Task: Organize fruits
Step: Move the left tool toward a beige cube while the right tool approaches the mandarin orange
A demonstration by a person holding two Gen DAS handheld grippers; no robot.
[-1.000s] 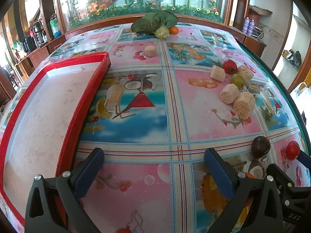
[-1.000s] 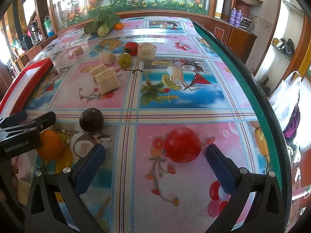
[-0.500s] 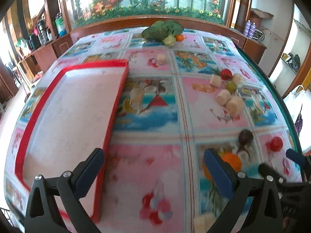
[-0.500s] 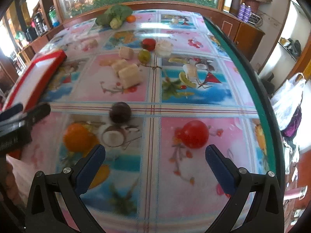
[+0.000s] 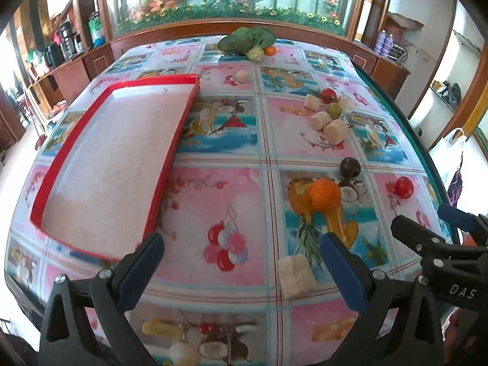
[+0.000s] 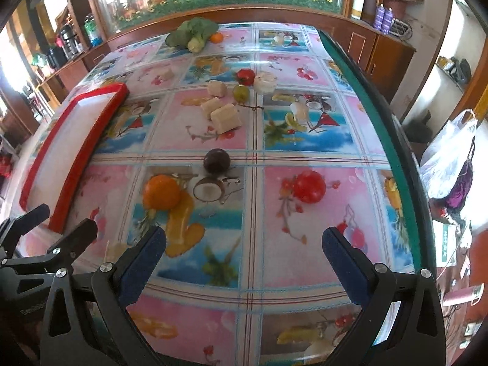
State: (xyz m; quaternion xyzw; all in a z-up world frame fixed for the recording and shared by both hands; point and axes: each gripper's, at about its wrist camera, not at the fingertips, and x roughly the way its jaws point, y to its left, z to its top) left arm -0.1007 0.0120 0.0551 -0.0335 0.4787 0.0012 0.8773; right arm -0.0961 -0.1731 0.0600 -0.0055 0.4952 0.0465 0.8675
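Observation:
An orange point(image 5: 324, 193) point(image 6: 161, 191), a dark round fruit point(image 5: 350, 167) point(image 6: 216, 160) and a red tomato point(image 5: 404, 187) point(image 6: 309, 186) lie on the patterned tablecloth. Farther back, a second tomato point(image 6: 245, 77) and a green fruit point(image 6: 241, 92) sit among pale loofah-like blocks point(image 6: 226, 118). An empty red tray point(image 5: 116, 158) point(image 6: 76, 149) lies at the left. My left gripper point(image 5: 241, 271) is open and empty, high above the near table. My right gripper point(image 6: 244, 262) is open and empty, also raised, and shows at the left wrist view's right edge point(image 5: 439, 231).
A pale block point(image 5: 294, 274) lies near the front edge. Leafy greens with a small orange point(image 5: 250, 41) sit at the far edge before a glass display. The table's green edge point(image 6: 393, 140) runs along the right, with a plastic bag point(image 6: 448, 158) beyond it.
Both grippers have risen and pulled back from the table, so more of the tray and the near tablecloth shows. Both stay open. No fruit has moved.

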